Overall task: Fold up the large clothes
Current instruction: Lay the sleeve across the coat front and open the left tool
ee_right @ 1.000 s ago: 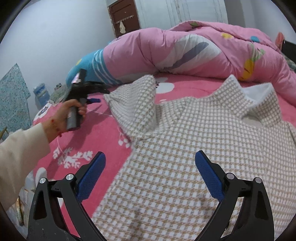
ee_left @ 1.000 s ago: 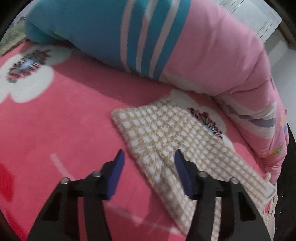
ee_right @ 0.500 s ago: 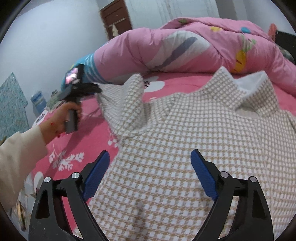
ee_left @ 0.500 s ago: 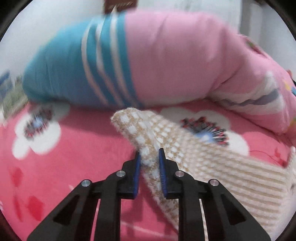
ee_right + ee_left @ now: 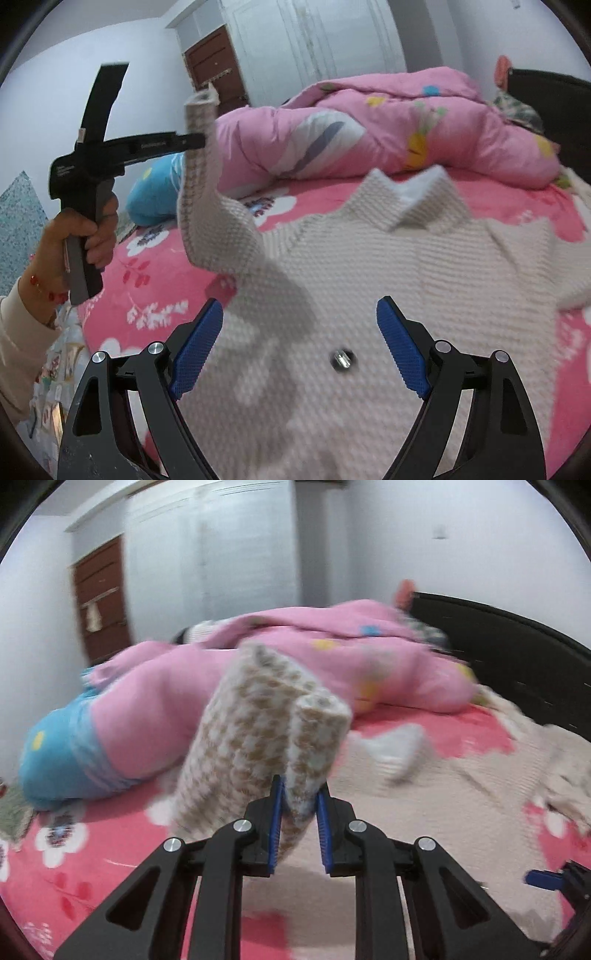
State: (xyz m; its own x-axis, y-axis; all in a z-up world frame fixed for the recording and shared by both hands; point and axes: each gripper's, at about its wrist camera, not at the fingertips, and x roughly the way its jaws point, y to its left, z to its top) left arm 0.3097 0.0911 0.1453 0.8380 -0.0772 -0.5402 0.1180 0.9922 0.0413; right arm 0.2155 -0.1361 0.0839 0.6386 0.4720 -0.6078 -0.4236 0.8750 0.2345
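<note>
From my left wrist view I see the left gripper [image 5: 298, 825] clenched on the sleeve [image 5: 258, 731] of the houndstooth coat [image 5: 388, 280], the beige-and-white cloth bunched up in a fold between the blue fingers [image 5: 275, 827] and lifted clear of the bed [image 5: 92, 849]; this view is blurred and gives me little of the garment's body. My right wrist view fills that in: the coat lies spread flat on the pink flowered bedcover, collar [image 5: 417, 195] toward the rolled pink duvet [image 5: 388, 129], while the sleeve rises from its shoulder up to the left gripper, held high in a hand [image 5: 88, 236]. The right gripper [image 5: 299, 343] hovers over the coat's body with its fingers spread wide, gripping nothing. A metal snap [image 5: 341, 360] shows on the cloth between them.
</note>
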